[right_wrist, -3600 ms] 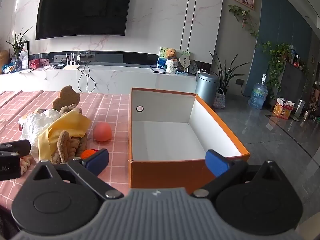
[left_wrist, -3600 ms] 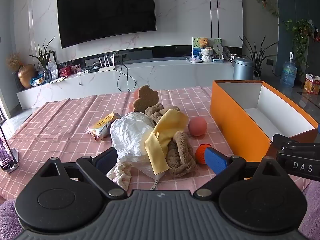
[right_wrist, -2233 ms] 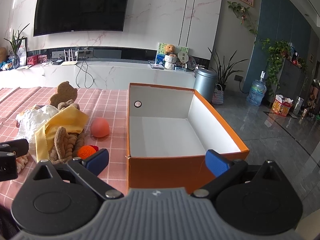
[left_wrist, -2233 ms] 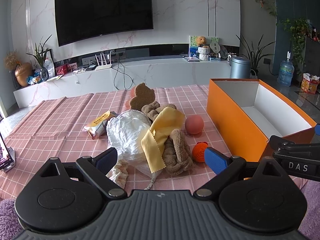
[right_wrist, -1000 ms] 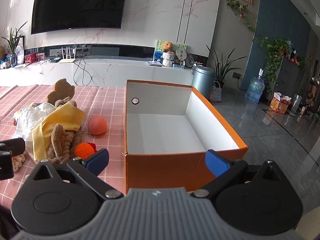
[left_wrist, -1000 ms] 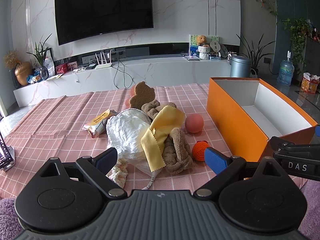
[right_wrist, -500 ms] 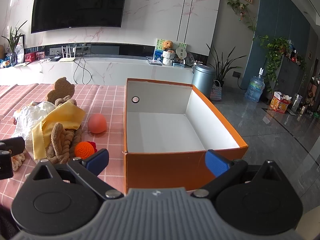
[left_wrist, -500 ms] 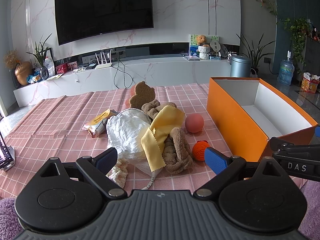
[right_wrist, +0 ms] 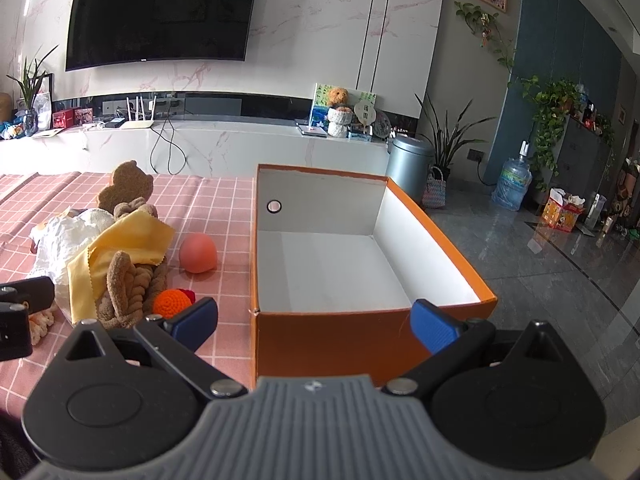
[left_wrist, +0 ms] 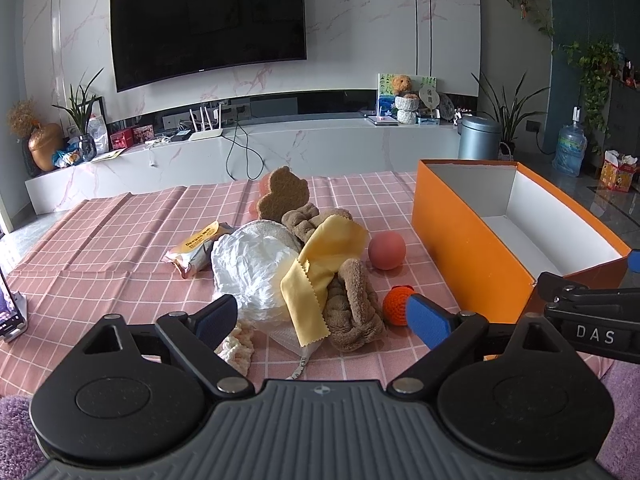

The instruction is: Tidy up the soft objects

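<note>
A pile of soft things lies on the pink checked tablecloth (left_wrist: 100, 240): a yellow cloth (left_wrist: 320, 264), a brown braided plush (left_wrist: 352, 312), a white crinkled bag (left_wrist: 252, 264), a brown bear-shaped sponge (left_wrist: 282, 196), a pink ball (left_wrist: 386, 251), an orange crochet ball (left_wrist: 394, 306) and a cream knit piece (left_wrist: 238, 346). An empty orange box (right_wrist: 360, 332) stands to the right. My left gripper (left_wrist: 320, 316) is open and empty, just short of the pile. My right gripper (right_wrist: 316, 324) is open and empty at the box's near wall.
A snack packet (left_wrist: 198, 246) lies left of the pile. A phone on a stand (left_wrist: 10, 308) is at the table's left edge. A white TV console (left_wrist: 240, 152) runs behind the table. A grey bin (right_wrist: 410, 168) stands past the box.
Both grippers have drawn back slightly and risen a little, so the pile and box sit a bit farther off. Nothing was taken hold of.
</note>
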`<state>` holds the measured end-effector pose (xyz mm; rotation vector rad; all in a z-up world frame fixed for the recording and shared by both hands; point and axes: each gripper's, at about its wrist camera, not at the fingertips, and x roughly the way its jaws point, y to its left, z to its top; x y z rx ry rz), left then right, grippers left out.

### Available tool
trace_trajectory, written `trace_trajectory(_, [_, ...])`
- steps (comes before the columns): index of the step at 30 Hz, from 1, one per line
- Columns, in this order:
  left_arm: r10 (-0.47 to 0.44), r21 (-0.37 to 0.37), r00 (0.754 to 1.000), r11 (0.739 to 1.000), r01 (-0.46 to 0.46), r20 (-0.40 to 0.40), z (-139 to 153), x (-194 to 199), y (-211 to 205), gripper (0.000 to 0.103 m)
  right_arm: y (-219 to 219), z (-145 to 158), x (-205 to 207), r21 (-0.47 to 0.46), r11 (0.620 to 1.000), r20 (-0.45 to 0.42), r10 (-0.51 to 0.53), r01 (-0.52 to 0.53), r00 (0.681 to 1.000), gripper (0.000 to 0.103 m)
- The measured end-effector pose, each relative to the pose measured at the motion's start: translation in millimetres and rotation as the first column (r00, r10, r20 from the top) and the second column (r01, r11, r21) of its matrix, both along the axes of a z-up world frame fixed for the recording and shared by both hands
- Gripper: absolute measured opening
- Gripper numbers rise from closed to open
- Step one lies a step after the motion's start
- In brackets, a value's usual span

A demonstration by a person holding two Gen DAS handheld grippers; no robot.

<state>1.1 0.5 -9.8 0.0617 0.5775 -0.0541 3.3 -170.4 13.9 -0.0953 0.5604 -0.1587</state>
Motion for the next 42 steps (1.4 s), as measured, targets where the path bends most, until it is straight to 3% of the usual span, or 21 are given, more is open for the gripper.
trace_trajectory(16, [0.019,-0.138,1.0,0.99,-0.021,-0.016,4,12,34,0.096,30,9,3,-0.022,0.977,0.072,0.212,-0.21,0.975,0.1])
trace_trajectory(21, [0.017,-0.176,0.999,0.984,-0.025,-0.046,-3,21,49,0.089,41,9,14,-0.025,0.965,0.076,0.263,-0.262,0.962,0.1])
trace_trajectory(28, [0.016,-0.187,0.996,0.982,-0.033,-0.091,-16,35,68,0.087,61,-2,42,-0.01,0.944,0.001,0.33,-0.33,0.944,0.083])
trace_trajectory(36, [-0.031,-0.265,0.988,0.964,-0.011,-0.152,-30,58,83,0.063,89,-31,79,0.025,0.909,-0.129,0.416,-0.417,0.9,0.054])
trace_trajectory(39, [-0.054,-0.272,0.983,0.962,0.004,-0.177,-35,69,84,0.056,96,-41,91,0.038,0.899,-0.159,0.437,-0.437,0.885,0.053])
trace_trajectory(42, [-0.044,-0.245,0.982,0.969,-0.002,-0.185,-38,80,86,0.056,101,-43,103,0.044,0.896,-0.159,0.442,-0.441,0.883,0.053])
